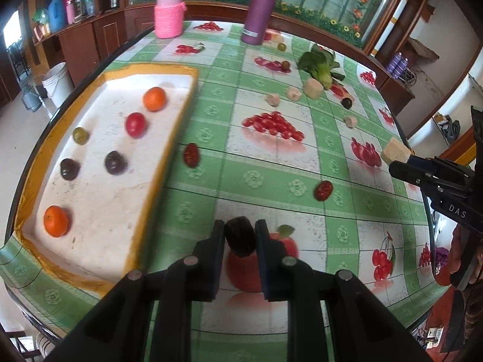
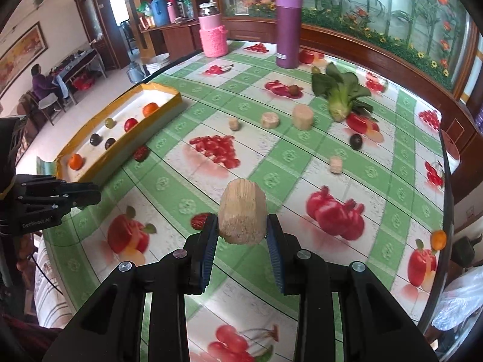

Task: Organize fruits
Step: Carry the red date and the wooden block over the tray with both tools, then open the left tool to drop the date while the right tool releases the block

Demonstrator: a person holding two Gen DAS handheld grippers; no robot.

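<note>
dark fruit (image 1: 240,236) | long axis upright, seemingly | between left fingers (image 1: 218,241)

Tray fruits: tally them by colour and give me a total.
Orange fruits: 2
Red fruit: 1
Green fruit: 1
Dark fruits: 2
Total in the tray: 6

Hidden and cut-off parts

The dark wrinkled fruit (image 1: 240,236) is partly covered by the left gripper's black fingers (image 1: 218,252); the small orange round fruit (image 2: 438,239) sits half-cut by the table's edge.
</note>
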